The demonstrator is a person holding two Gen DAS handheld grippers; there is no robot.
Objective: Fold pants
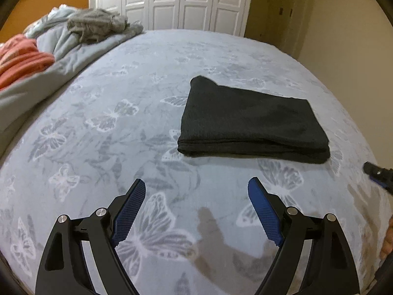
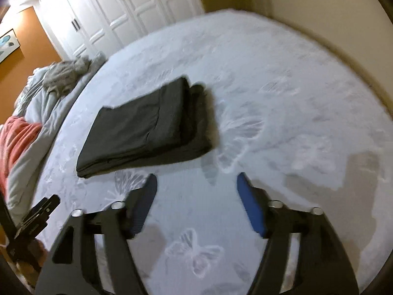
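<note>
Butterfly-print bed (image 1: 122, 78) carries the folded pants (image 1: 250, 123); both grippers' fingers (image 1: 129, 211) (image 2: 250, 209) hang released, where a careless brush could undo the fold.

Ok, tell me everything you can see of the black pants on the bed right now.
The black pants are folded into a compact, roughly rectangular bundle of several stacked layers, their edges showing along the near side. The fabric looks soft, matte and dark charcoal. A seam line runs across the top layer in the right wrist view. The bundle lies flat on the butterfly-print bedspread, which alone touches it. Both tongs stand open and short of it, holding nothing.
</note>
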